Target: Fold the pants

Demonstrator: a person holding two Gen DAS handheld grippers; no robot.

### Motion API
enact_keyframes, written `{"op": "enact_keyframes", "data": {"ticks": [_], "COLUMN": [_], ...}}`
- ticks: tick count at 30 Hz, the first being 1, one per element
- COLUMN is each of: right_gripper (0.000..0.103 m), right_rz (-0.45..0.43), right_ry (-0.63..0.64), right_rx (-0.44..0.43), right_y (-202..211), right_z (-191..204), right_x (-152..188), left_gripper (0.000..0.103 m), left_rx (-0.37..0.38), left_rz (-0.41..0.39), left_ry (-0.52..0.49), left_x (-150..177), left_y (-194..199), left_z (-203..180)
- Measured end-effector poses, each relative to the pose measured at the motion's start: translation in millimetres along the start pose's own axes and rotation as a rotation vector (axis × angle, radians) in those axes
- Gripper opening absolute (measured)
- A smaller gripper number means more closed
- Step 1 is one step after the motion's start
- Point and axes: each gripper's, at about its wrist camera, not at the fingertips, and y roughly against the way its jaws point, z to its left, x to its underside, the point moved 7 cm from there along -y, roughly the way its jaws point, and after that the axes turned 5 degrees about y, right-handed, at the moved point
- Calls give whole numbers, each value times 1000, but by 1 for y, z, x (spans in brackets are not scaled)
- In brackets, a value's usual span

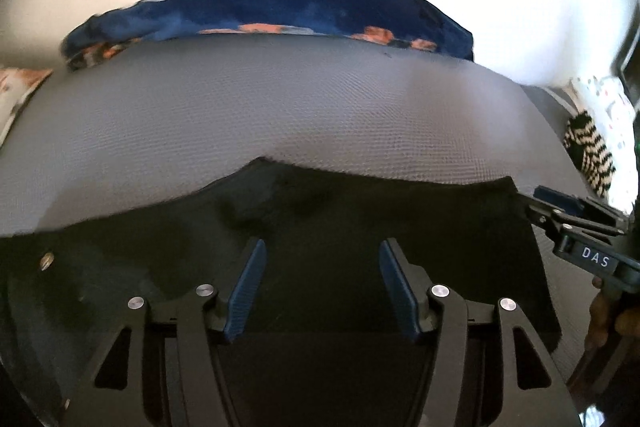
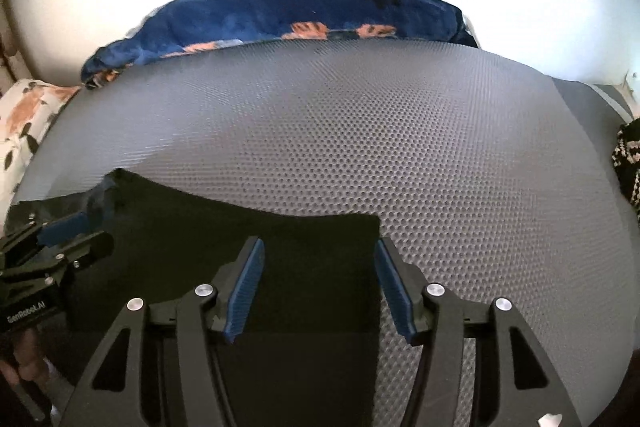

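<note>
Black pants (image 1: 312,227) lie flat on a grey textured mat (image 1: 280,107), near the front edge. My left gripper (image 1: 322,255) is open and empty, hovering just above the pants' middle. The right gripper also shows in the left wrist view (image 1: 560,203), at the pants' right corner. In the right wrist view the pants (image 2: 240,235) fill the lower left, their right edge running between my fingers. My right gripper (image 2: 320,255) is open and empty over that edge. The left gripper shows there too (image 2: 64,231), at the far left over the pants.
A blue blanket with orange patches (image 1: 280,7) lies along the mat's far edge, also in the right wrist view (image 2: 280,11). A floral pillow (image 2: 24,123) is at the left. A black-and-white striped cloth (image 1: 588,151) lies at the right. White wall behind.
</note>
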Motion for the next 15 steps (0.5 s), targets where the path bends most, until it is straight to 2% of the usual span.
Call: {"op": "enact_keyframes", "data": {"ticks": [9, 15], "right_gripper": [56, 56], "right_rz": [25, 46], "right_ry": [-3, -1], "right_rx": [-74, -142], "right_y": [14, 17], "right_z": [34, 57], "right_x": [29, 44], "left_gripper": [62, 62], "left_rx": [-37, 46], "left_rz": [-38, -108], "left_ry": [215, 478], "left_x": [38, 65], "left_y": [60, 113], "left_z": [72, 136]}}
